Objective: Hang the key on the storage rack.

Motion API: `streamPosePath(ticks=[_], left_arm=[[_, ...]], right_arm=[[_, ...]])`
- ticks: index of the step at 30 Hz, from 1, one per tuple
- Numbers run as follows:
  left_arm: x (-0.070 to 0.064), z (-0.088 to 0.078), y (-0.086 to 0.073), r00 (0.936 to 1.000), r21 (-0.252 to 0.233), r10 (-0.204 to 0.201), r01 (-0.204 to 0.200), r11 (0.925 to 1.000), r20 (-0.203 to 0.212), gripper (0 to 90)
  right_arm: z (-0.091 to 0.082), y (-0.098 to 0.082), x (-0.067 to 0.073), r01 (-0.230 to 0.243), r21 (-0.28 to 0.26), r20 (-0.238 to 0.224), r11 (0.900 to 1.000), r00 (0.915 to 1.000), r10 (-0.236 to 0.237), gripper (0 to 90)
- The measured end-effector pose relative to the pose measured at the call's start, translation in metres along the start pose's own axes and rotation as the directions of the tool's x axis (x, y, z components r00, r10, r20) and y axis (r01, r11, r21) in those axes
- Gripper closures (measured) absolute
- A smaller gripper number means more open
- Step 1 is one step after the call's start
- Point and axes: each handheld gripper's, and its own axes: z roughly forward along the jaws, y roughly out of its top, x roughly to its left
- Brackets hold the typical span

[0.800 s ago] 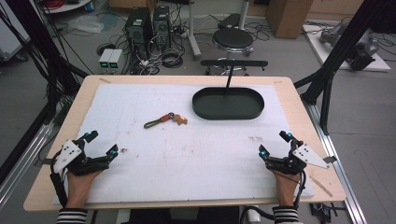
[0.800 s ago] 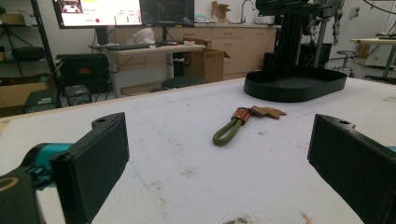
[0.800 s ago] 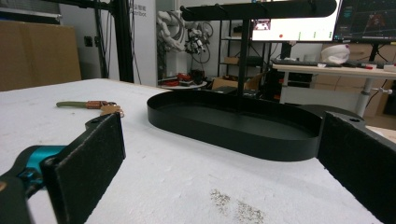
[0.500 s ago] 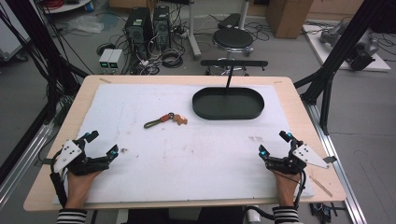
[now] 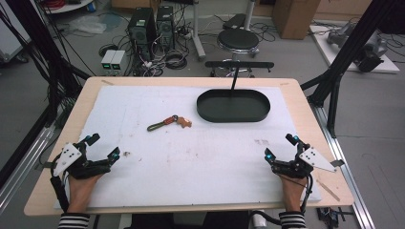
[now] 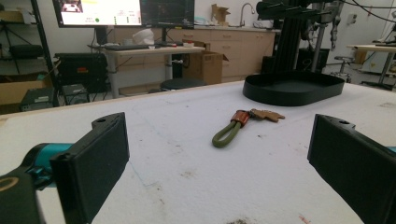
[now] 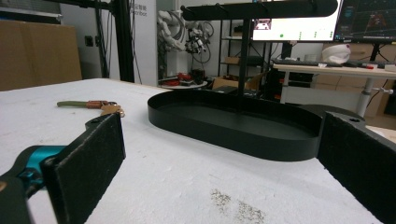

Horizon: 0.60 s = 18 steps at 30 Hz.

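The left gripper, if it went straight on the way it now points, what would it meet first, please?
Probably the green keychain strap, which lies ahead between the open jaws of the left gripper, with bare white table cover before it. The black tray sits farther back, to the right.

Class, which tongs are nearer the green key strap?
Left. The left tongs sit near-left of the key strap; the right tongs lie farther off, near-right, both open.

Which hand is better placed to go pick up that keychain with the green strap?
Left, probably. The left gripper rests open nearer the keychain, which lies straight ahead between its jaws in the left gripper view. The right gripper, also open, faces the black oval tray, with the keychain off to one side.
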Motion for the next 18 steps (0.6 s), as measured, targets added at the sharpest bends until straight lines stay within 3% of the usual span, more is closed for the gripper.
streamPosePath(ticks=[6, 8, 13, 18], left_arm=[[0.003, 0.002, 0.002, 0.9996, 0.017, -0.026, 0.026, 0.9995, 0.011, 5.8], [0.005, 0.004, 0.005, 0.9991, 0.023, -0.021, 0.020, 0.9995, 0.037, 5.8], [0.012, 0.010, 0.026, 0.9965, 0.016, -0.031, 0.030, 0.9994, 0.078, 5.8], [0.022, 0.025, 0.054, 0.9922, 0.063, 0.020, -0.028, 0.9976, 0.123, 5.8]], right_arm=[[0.000, 0.000, 0.000, -0.001, 0.000, 0.000, 1.000, 1.0000, 0.001, 0.6], [0.000, 0.000, 0.000, 0.000, 0.000, -0.001, 1.000, 1.0000, 0.000, 0.6], [0.000, 0.000, -0.001, -0.001, -0.002, 0.002, 1.000, 1.0000, 0.001, 0.6], [0.000, 0.000, -0.001, -0.001, -0.005, 0.003, 1.000, 1.0000, 0.001, 0.6]])
